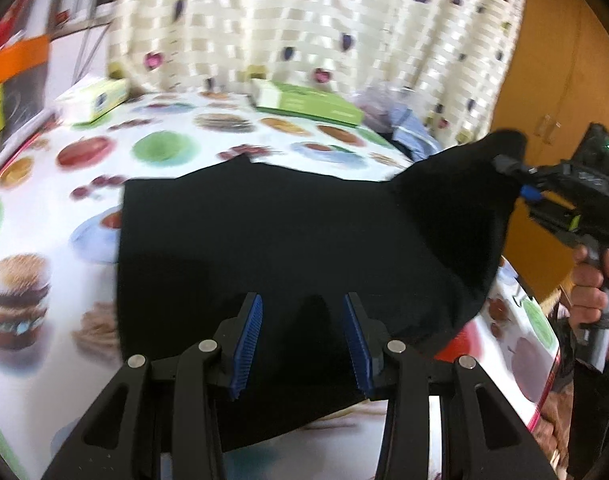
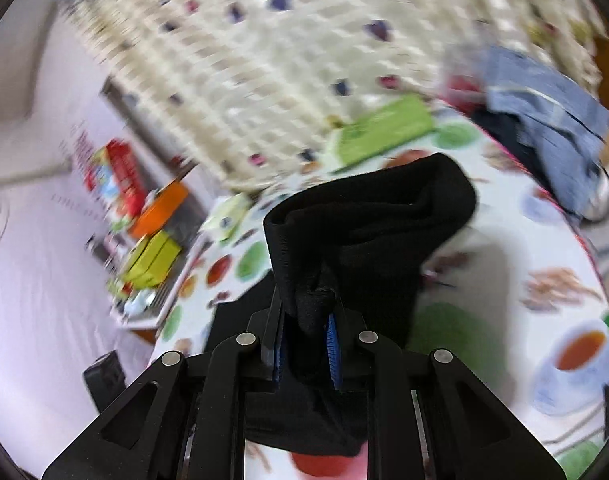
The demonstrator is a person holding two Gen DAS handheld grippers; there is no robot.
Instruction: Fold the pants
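Note:
Black pants (image 1: 272, 240) lie partly folded on a table with a food-print cloth (image 1: 64, 208). My left gripper (image 1: 302, 344) is open just above the near part of the pants, its blue pads apart and empty. My right gripper (image 1: 518, 180) shows at the right of the left wrist view, shut on the right end of the pants and holding it lifted off the table. In the right wrist view the right gripper (image 2: 306, 344) clamps a bunched fold of the black pants (image 2: 368, 216), which rises ahead of the fingers.
A green flat box (image 1: 308, 102) and a tissue box (image 1: 96, 98) sit at the table's far edge before a patterned curtain (image 1: 304, 20). Blue clothes (image 2: 544, 120) lie at the far right. Colourful boxes (image 2: 144, 216) stand on the left. The table's right edge (image 1: 544, 392) is near.

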